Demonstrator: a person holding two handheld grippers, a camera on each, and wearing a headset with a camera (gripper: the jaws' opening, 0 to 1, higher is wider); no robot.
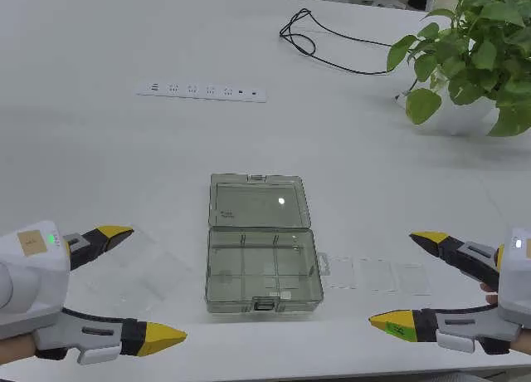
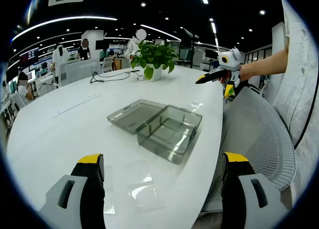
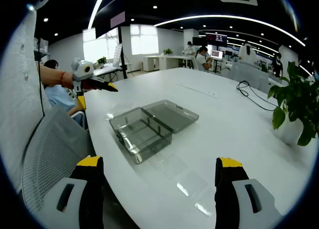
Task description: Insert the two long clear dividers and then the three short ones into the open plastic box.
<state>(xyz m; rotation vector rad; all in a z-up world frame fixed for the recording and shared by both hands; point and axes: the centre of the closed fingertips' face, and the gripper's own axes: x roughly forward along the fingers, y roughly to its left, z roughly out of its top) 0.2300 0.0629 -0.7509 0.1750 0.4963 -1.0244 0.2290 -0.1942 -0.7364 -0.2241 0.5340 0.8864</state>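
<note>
I am holding the left gripper [image 1: 158,282] low over the near edge of the white table [image 1: 99,149]. Its yellow-tipped jaws are standing spread wide and gripping nothing. The right gripper [image 1: 392,277] is hovering at the same edge on the other side, jaws just as far apart and equally empty. Each gripper view is catching the other gripper across the table, and a grey mesh chair [image 2: 254,134] is sitting against the table edge close below.

Under the left jaws I am seeing the two long clear dividers [image 1: 124,266] lying flat on the table, to the left of the box and apart from it. They are so faint that I cannot tell whether they are overlapping. Ahead of the right jaws the three short dividers [image 1: 373,274] are lying flat in a row running away from the box, the first just beside its right wall.

The open plastic box [image 1: 264,274] is resting between the two grippers, near the front of the table, smoky and see-through. Its lid [image 1: 259,201] is lying folded back flat on the far side.

Farther out, a white power strip [image 1: 203,91] is lying across the table. Beyond it a black cable [image 1: 319,46] is looping, and a leafy green plant [image 1: 477,41] in a white pot [image 1: 460,116] is standing at the far right.
</note>
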